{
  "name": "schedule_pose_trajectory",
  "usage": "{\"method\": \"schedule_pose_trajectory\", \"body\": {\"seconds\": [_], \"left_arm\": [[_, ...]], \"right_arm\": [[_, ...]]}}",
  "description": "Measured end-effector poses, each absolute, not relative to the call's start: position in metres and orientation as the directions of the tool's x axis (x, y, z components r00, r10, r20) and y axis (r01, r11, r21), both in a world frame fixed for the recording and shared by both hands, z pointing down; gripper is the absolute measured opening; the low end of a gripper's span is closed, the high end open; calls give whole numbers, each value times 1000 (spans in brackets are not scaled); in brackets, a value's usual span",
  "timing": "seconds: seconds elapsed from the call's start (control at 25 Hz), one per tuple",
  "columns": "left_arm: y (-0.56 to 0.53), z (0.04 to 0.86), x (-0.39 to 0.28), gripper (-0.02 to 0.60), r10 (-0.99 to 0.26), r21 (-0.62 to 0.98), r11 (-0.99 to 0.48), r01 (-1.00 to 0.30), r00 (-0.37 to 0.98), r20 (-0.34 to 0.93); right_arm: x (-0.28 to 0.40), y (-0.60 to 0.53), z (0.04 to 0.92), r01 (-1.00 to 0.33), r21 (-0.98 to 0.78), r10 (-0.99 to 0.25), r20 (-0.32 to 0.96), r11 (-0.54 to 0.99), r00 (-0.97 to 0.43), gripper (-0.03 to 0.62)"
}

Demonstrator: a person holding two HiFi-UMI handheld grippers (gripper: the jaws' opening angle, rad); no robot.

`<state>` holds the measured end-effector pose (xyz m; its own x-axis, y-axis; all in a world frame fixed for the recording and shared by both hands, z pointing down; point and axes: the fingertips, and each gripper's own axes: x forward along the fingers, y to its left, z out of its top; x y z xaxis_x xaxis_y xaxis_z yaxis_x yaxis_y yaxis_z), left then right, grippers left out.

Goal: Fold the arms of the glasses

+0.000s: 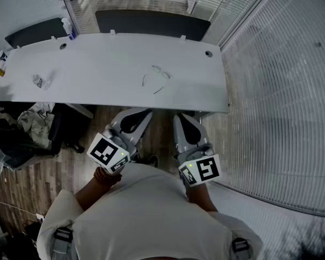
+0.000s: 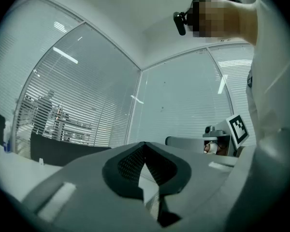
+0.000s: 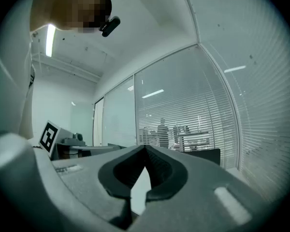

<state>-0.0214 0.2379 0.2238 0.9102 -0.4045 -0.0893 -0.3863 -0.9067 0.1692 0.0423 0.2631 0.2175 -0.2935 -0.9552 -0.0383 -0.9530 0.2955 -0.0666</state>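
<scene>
Thin wire-framed glasses [image 1: 157, 75] lie on the white table [image 1: 97, 69], right of its middle, with both arms spread open. Both grippers are held close to the person's body, below the table's near edge and well short of the glasses. The left gripper [image 1: 138, 116] is shut with nothing in it, and its jaws meet at the tip in the left gripper view [image 2: 145, 144]. The right gripper [image 1: 183, 118] is likewise shut and empty [image 3: 145, 148]. Neither gripper view shows the glasses; both look level across the room.
A small crumpled clear object [image 1: 39, 81] lies at the table's left. A bottle [image 1: 69, 28] stands at the far left corner. Dark chair backs [image 1: 151, 21] sit beyond the table. Blinds on a glass wall [image 1: 276, 80] run along the right. Bags [image 1: 27, 124] lie on the floor at left.
</scene>
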Motion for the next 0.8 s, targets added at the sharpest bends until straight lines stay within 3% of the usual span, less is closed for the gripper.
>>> {"method": "schedule_pose_trajectory", "body": {"seconds": [0.8], "left_arm": [[254, 220, -10, 0, -395, 173, -909, -378, 915, -77]], "right_arm": [[60, 280, 202, -948, -112, -953, -102, 296, -286, 2]]}}
